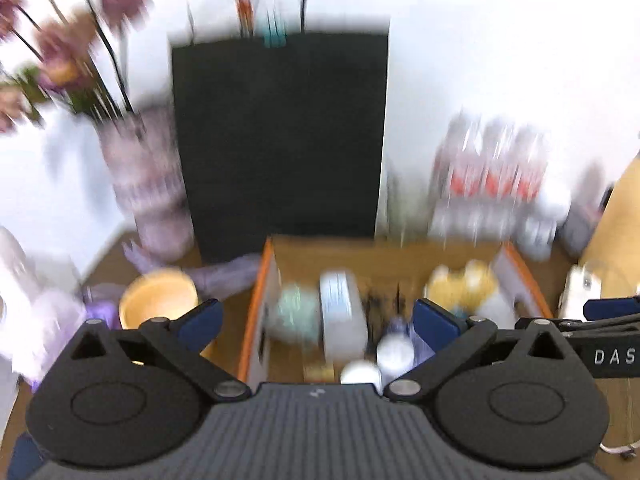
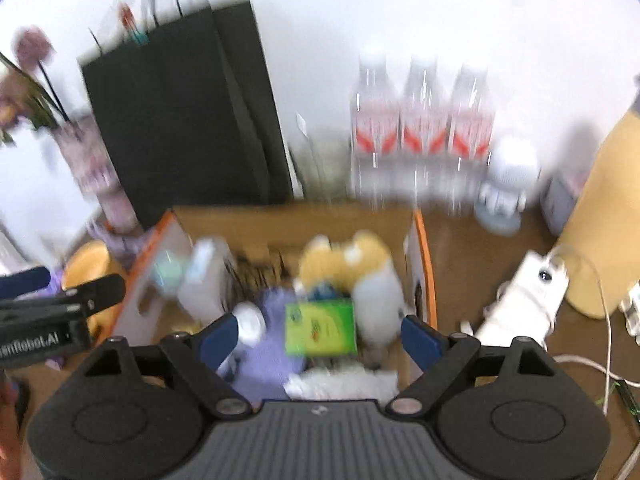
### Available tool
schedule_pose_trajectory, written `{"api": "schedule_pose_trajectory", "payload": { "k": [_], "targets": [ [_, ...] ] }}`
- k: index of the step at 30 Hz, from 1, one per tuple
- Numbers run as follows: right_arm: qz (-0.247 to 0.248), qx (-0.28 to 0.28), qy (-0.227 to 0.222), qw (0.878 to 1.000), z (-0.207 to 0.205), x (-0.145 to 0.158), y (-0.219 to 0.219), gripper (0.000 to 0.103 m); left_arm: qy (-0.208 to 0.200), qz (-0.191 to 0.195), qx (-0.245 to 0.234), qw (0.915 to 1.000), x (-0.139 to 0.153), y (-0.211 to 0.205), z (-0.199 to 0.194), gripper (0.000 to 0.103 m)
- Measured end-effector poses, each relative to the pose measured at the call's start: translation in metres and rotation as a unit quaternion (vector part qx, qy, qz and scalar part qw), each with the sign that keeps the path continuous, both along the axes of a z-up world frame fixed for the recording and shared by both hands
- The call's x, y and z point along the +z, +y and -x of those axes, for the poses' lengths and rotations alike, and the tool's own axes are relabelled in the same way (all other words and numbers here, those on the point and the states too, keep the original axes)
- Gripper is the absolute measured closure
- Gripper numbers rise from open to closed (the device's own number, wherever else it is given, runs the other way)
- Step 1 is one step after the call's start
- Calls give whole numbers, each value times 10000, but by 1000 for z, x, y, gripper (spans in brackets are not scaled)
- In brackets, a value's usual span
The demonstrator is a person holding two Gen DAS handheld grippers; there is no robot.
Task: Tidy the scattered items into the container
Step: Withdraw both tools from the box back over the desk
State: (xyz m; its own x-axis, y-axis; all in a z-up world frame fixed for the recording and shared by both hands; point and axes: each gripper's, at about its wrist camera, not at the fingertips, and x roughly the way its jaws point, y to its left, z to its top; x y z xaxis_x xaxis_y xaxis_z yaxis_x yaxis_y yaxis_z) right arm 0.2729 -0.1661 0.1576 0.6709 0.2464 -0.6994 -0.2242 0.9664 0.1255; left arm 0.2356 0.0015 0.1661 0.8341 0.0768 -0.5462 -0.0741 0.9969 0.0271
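Observation:
Both views are motion-blurred. An open cardboard box with orange edges (image 1: pixel 256 292) (image 2: pixel 422 248) holds several items: a yellow plush toy (image 1: pixel 460 280) (image 2: pixel 348 256), a white rectangular pack (image 1: pixel 342 312), a teal ball (image 1: pixel 294 308), a green packet (image 2: pixel 320 326), a purple cloth (image 2: pixel 272 344) and a white bottle (image 1: pixel 394 350). My left gripper (image 1: pixel 318 318) is open and empty over the box's near left part. My right gripper (image 2: pixel 320 332) is open and empty above the green packet. The left gripper's fingers (image 2: pixel 96 292) show at the right view's left edge.
A black paper bag (image 1: pixel 280 136) (image 2: pixel 176 120) stands behind the box. A vase of flowers (image 1: pixel 144 184) and an orange bowl (image 1: pixel 158 296) sit to the left. Water bottles (image 2: pixel 420 128), a white figurine (image 2: pixel 508 176), a yellow bottle (image 2: pixel 604 208) and a white power strip (image 2: pixel 524 300) are on the right.

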Motion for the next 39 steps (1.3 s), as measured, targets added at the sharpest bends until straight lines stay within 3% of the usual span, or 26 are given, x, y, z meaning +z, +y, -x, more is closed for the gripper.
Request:
{"api": "schedule_pose_trajectory", "payload": {
  "k": [2,4,9,14,17,21,25,30,39],
  "targets": [
    [-158,-37,-501,9986,18,-8,0,14,-611,4,-65,9981,-11,0,21,0],
    [-189,-105,-778,9967,30,-20,2,14,-856,102,-103,9962,-23,0,33,0],
    [-304,-235,-1135,9928,46,-37,4,14,-990,175,-142,9948,-37,0,46,0],
    [-249,-344,-1381,9895,71,-47,3,14,-1219,-28,-107,9925,-49,0,76,0],
    [-336,-384,-1410,9887,99,-63,-3,14,-1077,60,-2,9942,-65,-1,99,0],
    [-76,-431,-1485,9879,140,-91,-10,14,-833,143,-75,9964,-92,-3,133,0],
    [211,-272,-1252,9915,174,-113,-12,14,-680,-69,-218,9974,-113,-8,170,0],
    [171,-226,-943,9951,208,-132,-20,14,-394,-54,-223,9990,-132,-7,209,0],
    [181,-229,-555,9980,233,-147,-17,13,-54,-252,-219,9994,-146,-10,222,0]
  ]
}}
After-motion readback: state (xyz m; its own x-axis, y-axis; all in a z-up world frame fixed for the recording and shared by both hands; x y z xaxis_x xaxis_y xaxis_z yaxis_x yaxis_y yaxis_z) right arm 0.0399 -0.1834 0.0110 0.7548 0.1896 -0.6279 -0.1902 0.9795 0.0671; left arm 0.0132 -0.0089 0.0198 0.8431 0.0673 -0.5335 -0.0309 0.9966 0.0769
